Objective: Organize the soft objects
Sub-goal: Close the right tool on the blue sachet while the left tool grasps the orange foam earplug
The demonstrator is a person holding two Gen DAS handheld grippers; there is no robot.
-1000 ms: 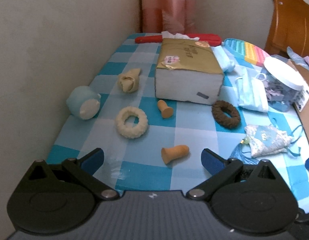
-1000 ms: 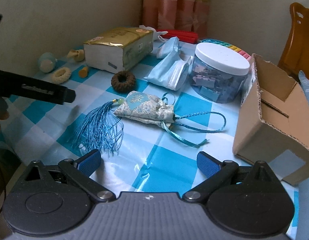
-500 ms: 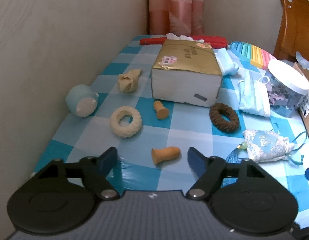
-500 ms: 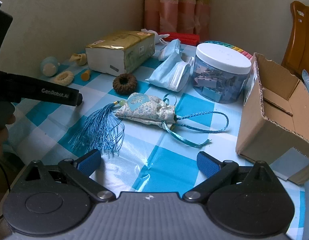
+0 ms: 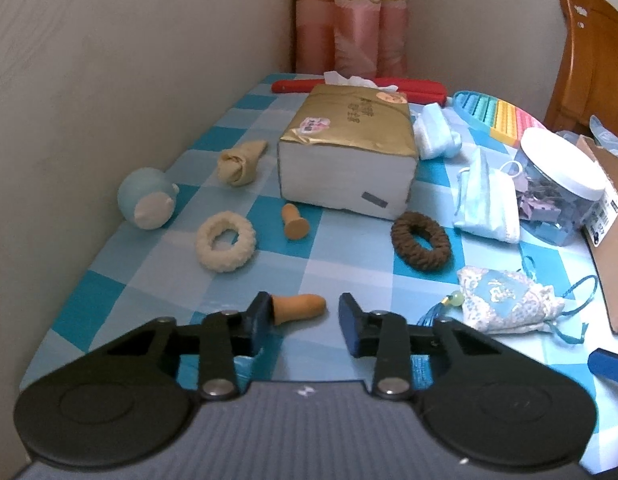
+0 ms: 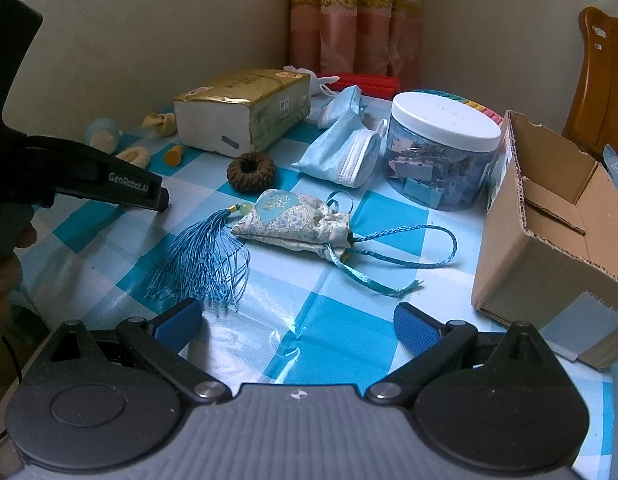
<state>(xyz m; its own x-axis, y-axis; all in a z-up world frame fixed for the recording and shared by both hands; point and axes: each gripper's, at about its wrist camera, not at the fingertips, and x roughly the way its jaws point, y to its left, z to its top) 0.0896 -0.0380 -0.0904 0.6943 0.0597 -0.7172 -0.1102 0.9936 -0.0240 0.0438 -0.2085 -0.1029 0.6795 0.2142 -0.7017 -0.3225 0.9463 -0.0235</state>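
An orange foam earplug lies on the checked tablecloth between the jaws of my left gripper, which are closing. The left pad is at its flared end, and the right pad stands apart from its tip. A second earplug, a cream scrunchie, a brown scrunchie, a blue ball toy and a knotted beige cloth lie beyond. My right gripper hangs open over the cloth, near a tasselled sachet.
A gold tissue pack stands mid-table with face masks to its right. A clear jar of clips and an open cardboard box stand at the right. A wall runs along the left edge. A wooden chair is at the far right.
The left jaws have narrowed from wide open around the near earplug, and the left gripper has moved closer to it. The right gripper has stayed in place.
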